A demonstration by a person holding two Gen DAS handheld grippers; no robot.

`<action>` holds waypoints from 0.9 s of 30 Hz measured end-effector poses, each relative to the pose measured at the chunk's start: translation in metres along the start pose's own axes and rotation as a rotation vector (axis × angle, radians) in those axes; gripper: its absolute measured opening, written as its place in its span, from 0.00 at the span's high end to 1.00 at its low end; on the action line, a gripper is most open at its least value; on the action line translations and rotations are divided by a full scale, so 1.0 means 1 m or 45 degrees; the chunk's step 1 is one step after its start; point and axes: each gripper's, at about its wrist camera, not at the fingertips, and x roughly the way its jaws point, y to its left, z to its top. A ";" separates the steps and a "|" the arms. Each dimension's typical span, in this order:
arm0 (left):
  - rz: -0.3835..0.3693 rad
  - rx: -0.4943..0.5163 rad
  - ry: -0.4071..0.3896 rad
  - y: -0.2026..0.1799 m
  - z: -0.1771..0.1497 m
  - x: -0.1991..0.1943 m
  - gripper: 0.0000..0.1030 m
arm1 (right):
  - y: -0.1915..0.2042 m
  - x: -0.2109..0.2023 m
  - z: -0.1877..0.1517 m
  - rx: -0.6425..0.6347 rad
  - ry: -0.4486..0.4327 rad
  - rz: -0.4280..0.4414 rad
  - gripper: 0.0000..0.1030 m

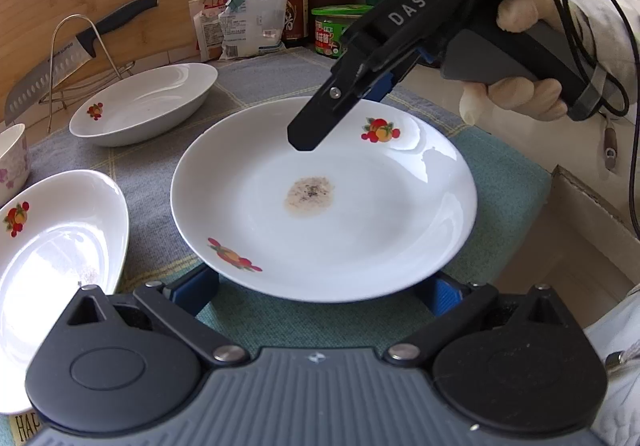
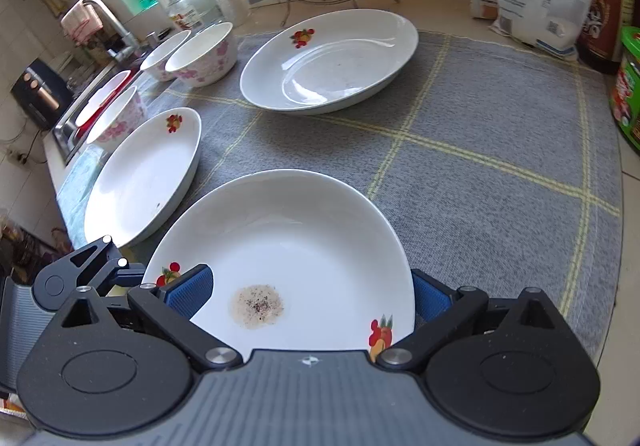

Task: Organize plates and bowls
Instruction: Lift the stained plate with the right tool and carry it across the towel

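Plate [image 2: 304,254] with a stain lies between the spread-apart fingers of the right hand-held gripper [image 2: 310,292], ungripped.

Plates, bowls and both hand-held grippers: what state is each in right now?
Stained plate: upright, brownish speckled residue at its centre.
Far plate: upright, on the grey mat, apart from others.
Left plate: upright, unstacked.
Floral bowls: upright, side by side.
Left hand-held gripper: open around stained plate's rim.
Right hand-held gripper: open.

white plate [image 1: 324,206] with fruit prints and a brownish speckled smear mid-dish sits on the grey cloth, two matching plates [image 2: 332,62] [image 2: 144,174] and pink-flowered bowls [image 2: 202,56] beyond
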 end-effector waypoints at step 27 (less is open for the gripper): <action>-0.073 0.078 0.036 0.004 0.007 0.008 0.00 | -0.018 0.008 0.023 0.005 0.190 0.205 0.00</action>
